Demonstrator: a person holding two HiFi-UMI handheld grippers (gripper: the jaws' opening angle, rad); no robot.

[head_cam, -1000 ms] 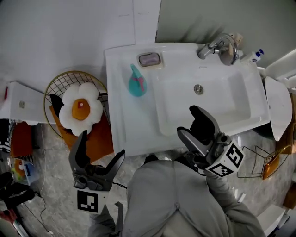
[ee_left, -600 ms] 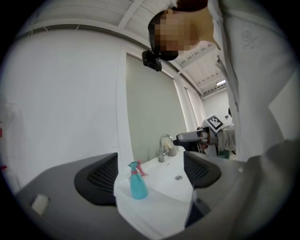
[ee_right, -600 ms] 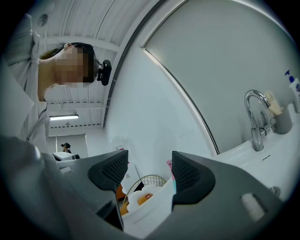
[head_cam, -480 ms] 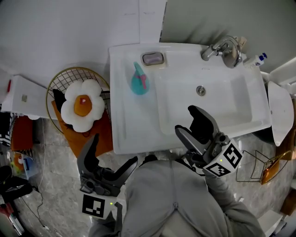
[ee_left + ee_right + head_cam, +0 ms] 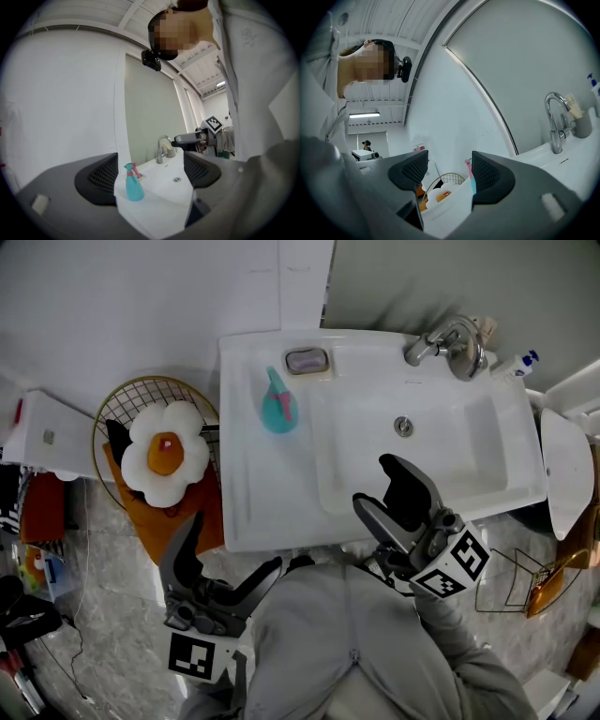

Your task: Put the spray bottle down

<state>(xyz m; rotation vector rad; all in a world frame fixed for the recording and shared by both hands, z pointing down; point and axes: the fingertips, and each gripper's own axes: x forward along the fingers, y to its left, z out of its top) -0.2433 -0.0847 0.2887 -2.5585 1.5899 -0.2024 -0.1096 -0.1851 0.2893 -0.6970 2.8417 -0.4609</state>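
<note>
**Grippers.** The left gripper (image 5: 234, 543) has its 2 jaws spread wide with nothing between them. The right gripper (image 5: 377, 486) is likewise spread and empty. Both are held low against the person's torso (image 5: 356, 643). The left one is off the sink's (image 5: 246, 512) front left corner, and the right one is over the front rim of the basin.

**Task item.** The spray bottle (image 5: 278, 409) stands upright and free on the sink's left ledge. It is well ahead of the left gripper and framed between that gripper's jaws only as a distant object. From the right gripper it lies far forward and to the left. A soap dish (image 5: 307, 360) sits just beyond it.

**Assessment.** The bottle rests on a flat ledge clear of the basin slope, so it looks stable. The set-down appears complete. The grippers look withdrawn to keep clear of it.

**Limits of view.**
- In the right gripper view, 1 jaw pad covers the bottle except for its pink trigger and a strip of its body.
- The torso cuts off both gripper handles.
- A flower-shaped cushion (image 5: 164, 454) hides the contents of the wire basket (image 5: 105, 418) left of the bottle.
- Floor clutter at the far left is too small to identify.
</note>
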